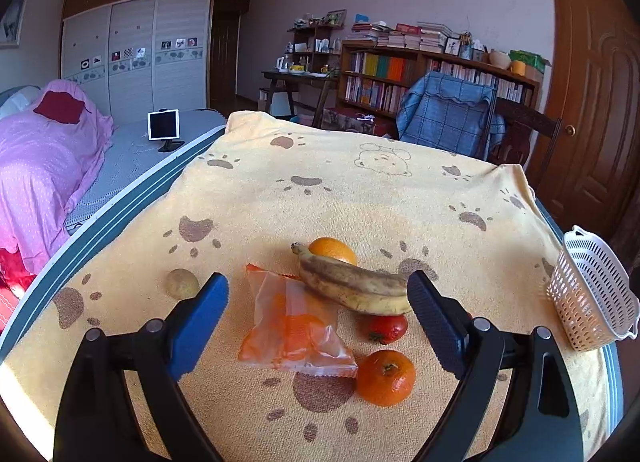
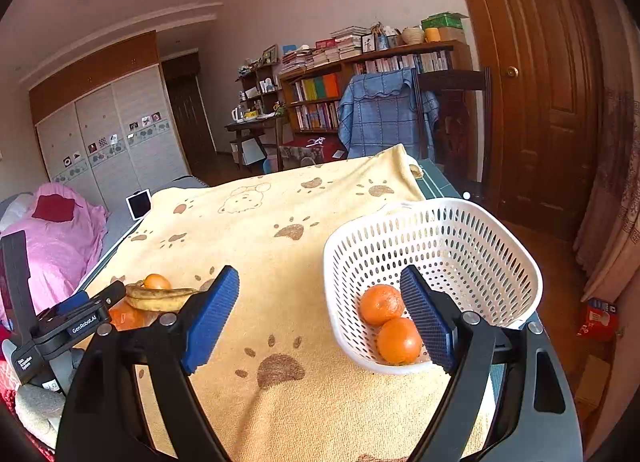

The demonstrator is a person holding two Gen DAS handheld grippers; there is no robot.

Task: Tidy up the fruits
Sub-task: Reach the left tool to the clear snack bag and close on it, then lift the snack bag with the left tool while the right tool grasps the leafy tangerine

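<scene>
yellow paw-print cloth [image 1: 360,190] on table, bookshelf [image 1: 420,78], wooden door [image 1: 592,94] behind

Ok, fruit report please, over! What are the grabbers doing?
Left gripper and right gripper: jaws open, nothing held. Two oranges in white basket. Banana, tomato, more oranges on cloth. Nothing in the way.

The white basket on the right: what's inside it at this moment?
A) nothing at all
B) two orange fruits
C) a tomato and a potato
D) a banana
B: the right wrist view shows two orange fruits lying in the white basket, while the banana lies out on the yellow cloth.
</scene>
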